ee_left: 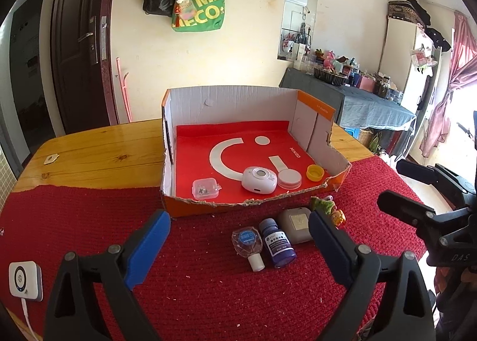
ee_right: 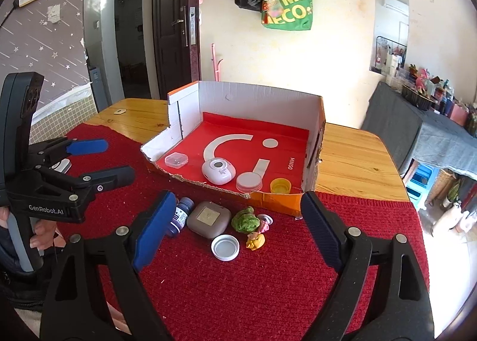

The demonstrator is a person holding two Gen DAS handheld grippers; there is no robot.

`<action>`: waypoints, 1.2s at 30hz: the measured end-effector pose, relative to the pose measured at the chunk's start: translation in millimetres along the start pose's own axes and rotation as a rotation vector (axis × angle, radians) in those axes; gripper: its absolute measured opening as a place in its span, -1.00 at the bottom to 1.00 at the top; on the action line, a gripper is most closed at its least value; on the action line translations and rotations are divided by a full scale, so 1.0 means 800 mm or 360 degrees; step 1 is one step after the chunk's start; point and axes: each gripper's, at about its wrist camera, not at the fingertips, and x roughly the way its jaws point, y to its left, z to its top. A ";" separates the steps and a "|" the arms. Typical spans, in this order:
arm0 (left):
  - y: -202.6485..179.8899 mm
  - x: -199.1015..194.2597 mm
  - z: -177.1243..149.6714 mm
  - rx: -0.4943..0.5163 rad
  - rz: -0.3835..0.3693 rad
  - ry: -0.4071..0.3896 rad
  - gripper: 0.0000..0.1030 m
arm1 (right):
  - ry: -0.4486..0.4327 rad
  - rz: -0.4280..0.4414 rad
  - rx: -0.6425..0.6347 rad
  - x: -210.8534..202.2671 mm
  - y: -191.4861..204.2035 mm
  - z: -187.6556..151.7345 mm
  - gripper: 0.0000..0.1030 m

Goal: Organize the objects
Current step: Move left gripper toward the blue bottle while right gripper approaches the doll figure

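Red knitted cloth (ee_left: 208, 296) is covering the near half of the wooden table (ee_left: 98, 156), and both tongs are hovering over it with their fingers spread wide, holding nothing. Between the fingers of the left tongs (ee_left: 240, 247) a clear dropper bottle (ee_left: 248, 244) and a purple bottle (ee_left: 278, 244) are lying side by side, with a grey case (ee_left: 295, 223) just beyond them. Between the fingers of the right tongs (ee_right: 235, 229) a silver lid (ee_right: 225, 247), a green toy (ee_right: 245, 219) and a small yellow figure (ee_right: 255, 241) are lying close together. Beyond both sits the torn cardboard box (ee_right: 277, 96), already holding a white gadget (ee_right: 218, 171) and a yellow cap (ee_right: 280, 186). Risks, as I judge them: the round bottles could be rolling away when nudged, a wide grab could be knocking neighbours, and the ragged front wall could be catching a load. Readable writing: "MINISO" inside the box, "GenRobot.AI" on the left tongs, "MECO" on the green bag (ee_right: 293, 4).
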 end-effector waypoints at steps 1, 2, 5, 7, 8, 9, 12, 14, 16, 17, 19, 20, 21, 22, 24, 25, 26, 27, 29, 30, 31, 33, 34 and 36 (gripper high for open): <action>0.001 0.000 -0.003 -0.0010 0.0007 -0.0001 0.91 | -0.0005 -0.0011 0.0026 0.000 -0.002 -0.004 0.74; 0.001 0.001 -0.007 -0.0022 0.0016 -0.0002 0.96 | -0.0009 -0.0020 0.0055 0.001 -0.004 -0.008 0.80; 0.004 0.006 -0.017 -0.0048 0.0060 -0.0013 0.96 | 0.0002 -0.0031 0.0131 0.007 -0.011 -0.019 0.82; 0.006 0.013 -0.024 -0.0068 0.0075 0.0000 0.97 | 0.0018 -0.0044 0.0162 0.013 -0.014 -0.027 0.82; 0.007 0.017 -0.027 -0.0080 0.0078 0.0011 0.97 | 0.0023 -0.0053 0.0173 0.017 -0.016 -0.030 0.82; 0.008 0.021 -0.030 -0.0088 0.0080 0.0024 0.97 | 0.0031 -0.0064 0.0182 0.020 -0.017 -0.034 0.82; 0.010 0.036 -0.039 -0.0103 0.0089 0.0074 0.97 | 0.0067 -0.0088 0.0214 0.033 -0.021 -0.046 0.82; 0.011 0.044 -0.044 -0.0109 0.0095 0.0110 0.97 | 0.0096 -0.0096 0.0235 0.042 -0.024 -0.053 0.82; 0.012 0.051 -0.048 -0.0111 0.0095 0.0136 0.97 | 0.0129 -0.0089 0.0253 0.051 -0.027 -0.058 0.82; 0.012 0.054 -0.049 -0.0113 0.0097 0.0147 0.97 | 0.0139 -0.0090 0.0260 0.055 -0.028 -0.060 0.82; 0.013 0.059 -0.051 -0.0114 0.0098 0.0172 0.97 | 0.0155 -0.0093 0.0269 0.060 -0.031 -0.063 0.82; 0.014 0.061 -0.051 -0.0115 0.0100 0.0182 0.97 | 0.0161 -0.0094 0.0274 0.062 -0.032 -0.063 0.82; 0.014 0.063 -0.050 -0.0115 0.0105 0.0191 0.97 | 0.0164 -0.0095 0.0280 0.063 -0.033 -0.063 0.82; 0.015 0.064 -0.050 -0.0112 0.0110 0.0202 0.97 | 0.0169 -0.0098 0.0284 0.065 -0.035 -0.063 0.82; 0.014 0.068 -0.050 -0.0103 0.0120 0.0227 0.97 | 0.0180 -0.0114 0.0288 0.068 -0.036 -0.063 0.82; 0.014 0.071 -0.051 -0.0093 0.0123 0.0249 0.97 | 0.0187 -0.0123 0.0291 0.070 -0.037 -0.063 0.82; 0.014 0.075 -0.051 -0.0084 0.0124 0.0276 0.97 | 0.0197 -0.0133 0.0295 0.072 -0.039 -0.063 0.82; 0.014 0.078 -0.052 -0.0075 0.0123 0.0301 0.97 | 0.0209 -0.0144 0.0299 0.074 -0.041 -0.063 0.82; 0.014 0.083 -0.054 -0.0063 0.0123 0.0334 0.97 | 0.0237 -0.0169 0.0312 0.079 -0.045 -0.064 0.82; 0.015 0.085 -0.055 -0.0061 0.0127 0.0342 0.97 | 0.0251 -0.0181 0.0322 0.082 -0.047 -0.065 0.82; 0.015 0.087 -0.056 -0.0059 0.0130 0.0353 0.97 | 0.0265 -0.0191 0.0334 0.085 -0.050 -0.065 0.82; 0.016 0.090 -0.058 -0.0055 0.0132 0.0379 0.97 | 0.0292 -0.0203 0.0352 0.090 -0.055 -0.066 0.82; 0.016 0.092 -0.058 -0.0053 0.0138 0.0388 0.97 | 0.0306 -0.0211 0.0357 0.092 -0.057 -0.066 0.82; 0.017 0.094 -0.058 -0.0042 0.0159 0.0397 0.97 | 0.0334 -0.0227 0.0361 0.097 -0.060 -0.065 0.82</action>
